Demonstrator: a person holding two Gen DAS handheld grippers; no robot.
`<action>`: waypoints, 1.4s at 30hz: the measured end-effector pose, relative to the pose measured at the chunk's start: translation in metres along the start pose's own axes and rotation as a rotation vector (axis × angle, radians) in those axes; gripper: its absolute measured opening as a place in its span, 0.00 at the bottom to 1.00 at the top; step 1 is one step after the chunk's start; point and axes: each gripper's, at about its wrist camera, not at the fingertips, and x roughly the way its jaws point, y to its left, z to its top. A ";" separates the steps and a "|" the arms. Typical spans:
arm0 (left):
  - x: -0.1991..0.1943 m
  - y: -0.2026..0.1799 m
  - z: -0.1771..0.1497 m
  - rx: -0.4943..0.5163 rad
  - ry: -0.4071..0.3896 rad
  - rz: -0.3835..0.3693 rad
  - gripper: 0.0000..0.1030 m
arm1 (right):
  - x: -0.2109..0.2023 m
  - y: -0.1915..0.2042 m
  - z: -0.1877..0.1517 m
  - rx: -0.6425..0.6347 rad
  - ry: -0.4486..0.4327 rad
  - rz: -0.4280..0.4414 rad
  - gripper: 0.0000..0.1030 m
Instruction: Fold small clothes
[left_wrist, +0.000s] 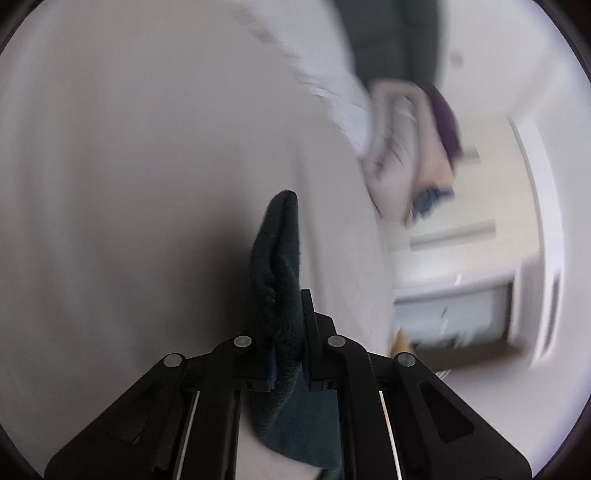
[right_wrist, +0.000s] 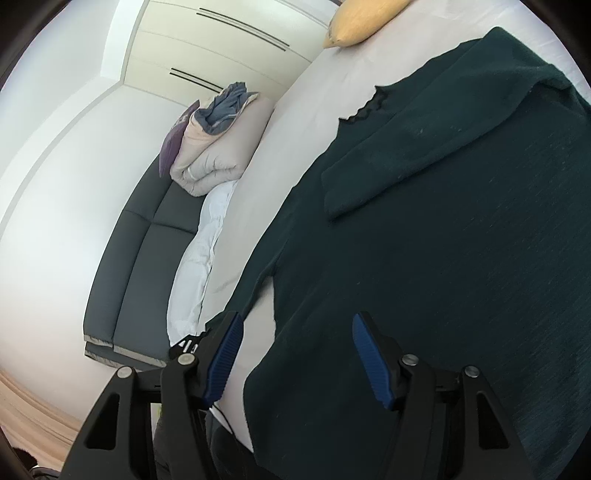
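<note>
Clearly the left hand-held gripper (left_wrist: 286, 325) is pinching a bunched fold of the dark green knitted garment (left_wrist: 279, 266), its black jaws pressed together on the cloth so that a ridge of fabric is standing up between them; I would say it is holding an edge ready to carry it across for a fold. Around it the pale beige bed sheet (left_wrist: 147, 166) is lying bare, giving plenty of open room, though that view is blurring. Further right, the right hand-held gripper (right_wrist: 291, 354) is hovering with its blue-padded fingers (right_wrist: 371, 360) spread, nothing between them being squeezed, just above the garment's near edge where the cloth is meeting the sheet. The garment is lying spread flat on the bed with one sleeve folded across its body. Beyond its far edge, a rolled beige duvet (right_wrist: 218, 155) and a yellow pillow (right_wrist: 362, 18) are sitting well apart, leaving the folding space free.
</note>
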 end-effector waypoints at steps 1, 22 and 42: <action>0.002 -0.023 -0.007 0.107 0.015 0.004 0.08 | 0.001 -0.003 0.002 0.006 0.000 -0.005 0.60; -0.001 -0.150 -0.325 1.498 0.103 0.069 0.08 | 0.184 0.071 0.073 -0.006 0.315 0.205 0.62; 0.017 -0.195 -0.435 1.728 0.095 -0.015 0.09 | 0.170 0.058 0.114 -0.104 0.300 0.053 0.09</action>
